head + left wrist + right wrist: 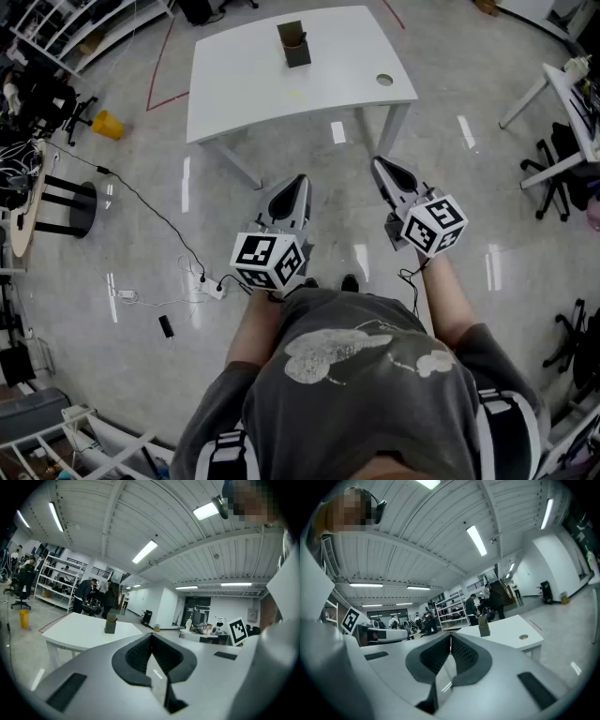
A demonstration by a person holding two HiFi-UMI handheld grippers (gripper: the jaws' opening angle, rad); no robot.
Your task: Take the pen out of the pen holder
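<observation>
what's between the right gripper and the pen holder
In the head view, only a strip of grey floor and then bare white table top lie between the right gripper and the pen holder.

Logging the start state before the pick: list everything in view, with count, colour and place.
table: one, white, ahead of the person
pen holder: one, dark, upright on the table's far part; no pen can be made out
yellow object: one, yellow, on the floor left of the table
stool: one, black, on the floor at far left
power strip: one, white, on the floor near the person's feet
office chair: one, black, right edge
left hand-held gripper: one, grey, jaws together, empty
right hand-held gripper: one, grey, jaws together, empty
</observation>
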